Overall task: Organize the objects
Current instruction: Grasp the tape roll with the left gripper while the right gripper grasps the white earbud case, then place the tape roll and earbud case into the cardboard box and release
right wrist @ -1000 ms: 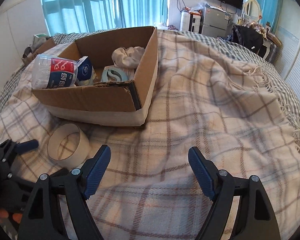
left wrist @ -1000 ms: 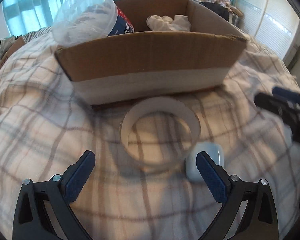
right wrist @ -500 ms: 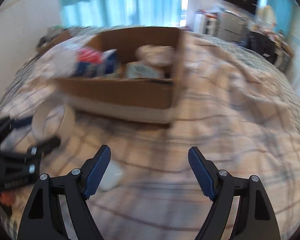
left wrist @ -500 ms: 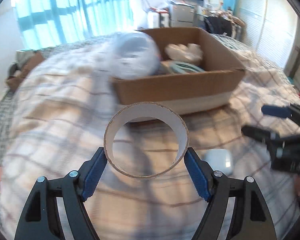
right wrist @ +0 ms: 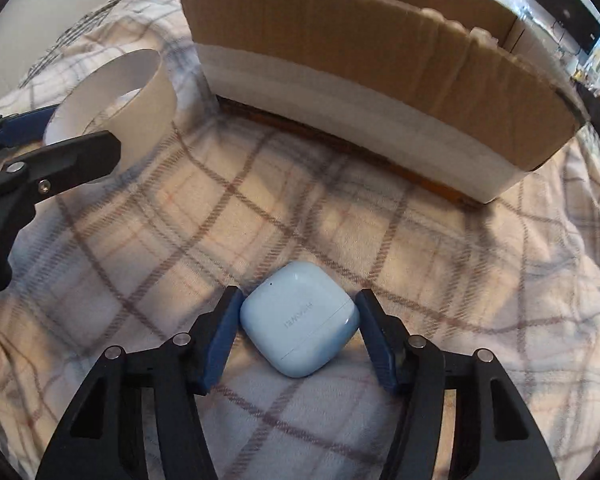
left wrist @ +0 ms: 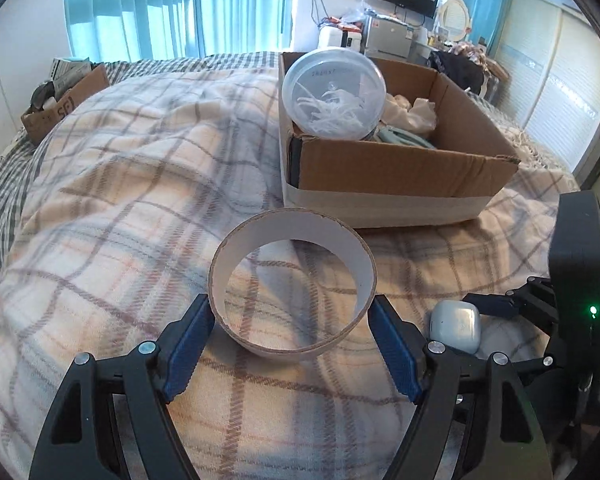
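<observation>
Since 0.5 s ago your left gripper [left wrist: 292, 320] has kept its clamp on the cardboard ring [left wrist: 292, 280], pads pressed to both sides, but the ring now sits further from the cardboard box [left wrist: 400, 176], off the box's front-left corner, and the blur is gone. It looks lifted clear of the plaid blanket [left wrist: 120, 200], though the left wrist view doesn't settle that.

Bigger change on the right: your right gripper [right wrist: 298, 328], which hung wide apart over bare blanket w/ the earbud case [right wrist: 300, 318] off to its left, now has the case betw. its fingers. Left pad touches the case's side; right pad is at or just off the other side, so jaws are nearly closed round it, and I can't tell if the grip is firm. Case lies on the blanket in front of the box's long front wall, well short of it.

Edges: that front wall [right wrist: 380, 52] stands high ahead of the right gripper, torn top lip toward its right end. Open blanket runs betw. case and wall. Inside the box, the clear plastic jar [left wrist: 332, 94] fills the near-left corner, w/ cloth [left wrist: 412, 112] behind it; the right half shows more room. Left gripper's finger [right wrist: 72, 160] is just left of the path from case to box.
</observation>
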{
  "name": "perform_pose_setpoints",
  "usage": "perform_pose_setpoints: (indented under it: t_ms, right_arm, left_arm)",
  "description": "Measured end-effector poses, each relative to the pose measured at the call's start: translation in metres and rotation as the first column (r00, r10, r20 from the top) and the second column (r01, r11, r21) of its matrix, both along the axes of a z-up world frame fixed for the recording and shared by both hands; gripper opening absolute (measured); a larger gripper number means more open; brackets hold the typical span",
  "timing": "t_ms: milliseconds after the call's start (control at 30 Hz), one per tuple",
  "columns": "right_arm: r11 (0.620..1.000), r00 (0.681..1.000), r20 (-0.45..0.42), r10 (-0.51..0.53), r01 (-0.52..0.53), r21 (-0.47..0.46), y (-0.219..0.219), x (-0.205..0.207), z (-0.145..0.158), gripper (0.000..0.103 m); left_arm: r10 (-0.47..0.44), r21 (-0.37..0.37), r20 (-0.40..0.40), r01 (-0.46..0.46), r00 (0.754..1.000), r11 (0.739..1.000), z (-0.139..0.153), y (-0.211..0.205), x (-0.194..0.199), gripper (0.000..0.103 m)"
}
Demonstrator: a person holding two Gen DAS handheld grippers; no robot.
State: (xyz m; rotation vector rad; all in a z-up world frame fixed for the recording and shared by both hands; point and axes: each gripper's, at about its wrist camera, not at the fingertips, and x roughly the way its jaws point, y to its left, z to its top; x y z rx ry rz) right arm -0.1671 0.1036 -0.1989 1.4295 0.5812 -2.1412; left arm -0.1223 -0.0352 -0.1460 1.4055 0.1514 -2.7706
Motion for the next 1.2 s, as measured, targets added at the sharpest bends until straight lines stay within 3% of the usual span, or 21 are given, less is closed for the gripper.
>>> perform_pose_setpoints:
  t_ms: [167, 333, 633, 800, 967, 1100, 1200]
  right_arm:
    - [0.994, 0.997, -0.07, -0.04, 0.032, -0.107, 0.015, 0.012, 0.035, 0.058]
    - [0.975, 0.986, -0.152, -0.074, 0.04, -0.217, 0.036, 0.028, 0.079, 0.058]
    - [0.961, 0.955, -0.277, -0.103, 0.023, -0.276, 0.053, 0.011, 0.143, 0.058]
    - [0.958, 0.93, -0.348, -0.12, 0.016, -0.287, 0.054, -0.012, 0.184, 0.058]
    - [0.955, 0.915, -0.381, -0.133, 0.015, -0.298, 0.045, -0.057, 0.207, 0.058]
    - [0.954, 0.913, -0.385, -0.131, 0.011, -0.3, 0.038, -0.094, 0.214, 0.058]
    - [0.955, 0.915, -0.381, -0.132, 0.014, -0.298, 0.033, -0.124, 0.21, 0.058]
  left_arm:
    - [0.0, 0.022, -0.029, 0.001, 1.0, 1.0, 0.009, 0.004, 0.011, 0.08]
    - [-0.014, -0.01, -0.045, 0.014, 0.999, 1.0, 0.025, 0.016, 0.018, 0.08]
    - [-0.046, -0.007, -0.148, 0.045, 0.988, 0.999, 0.086, 0.023, 0.005, 0.08]
    - [-0.07, -0.005, -0.216, 0.071, 0.974, 0.997, 0.123, 0.021, -0.029, 0.08]
    - [-0.088, -0.073, -0.243, 0.072, 0.966, 0.995, 0.147, 0.022, -0.083, 0.08]
    - [-0.105, -0.089, -0.235, 0.087, 0.966, 0.992, 0.148, 0.024, -0.124, 0.08]
    - [-0.117, -0.101, -0.21, 0.097, 0.971, 0.99, 0.13, 0.027, -0.155, 0.08]
